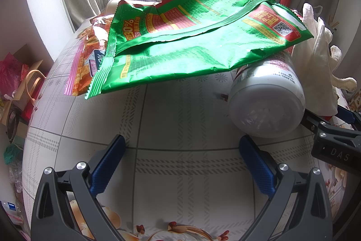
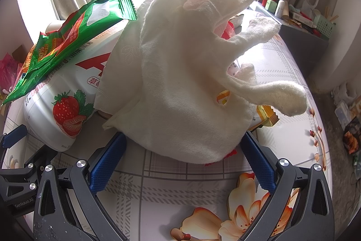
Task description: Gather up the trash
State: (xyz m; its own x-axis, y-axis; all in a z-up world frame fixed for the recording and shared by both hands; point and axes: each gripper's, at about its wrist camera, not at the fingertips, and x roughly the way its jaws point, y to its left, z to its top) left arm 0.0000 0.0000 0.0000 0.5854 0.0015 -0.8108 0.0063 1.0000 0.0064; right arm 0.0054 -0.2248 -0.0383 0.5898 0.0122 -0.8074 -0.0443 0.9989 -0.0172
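Trash lies heaped on the table [image 1: 180,119], a green wrapper [image 1: 194,42] draped over a tipped bottle [image 1: 267,103], so we hold left gripper [image 1: 181,164] and right gripper [image 2: 181,162] wide, empty, ready beside crumpled tissue [image 2: 180,83].

green wrapper [image 1: 191,44] | white cloth [image 2: 180,73] | strawberry-print white bottle [image 2: 65,110] | blue-padded tongs [image 1: 181,164]

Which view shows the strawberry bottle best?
Right wrist view: the strawberry bottle lies on its side with the strawberry picture and label facing the camera, though the green wrapper and white cloth cover part of it. Left wrist view shows mostly its plain white end.
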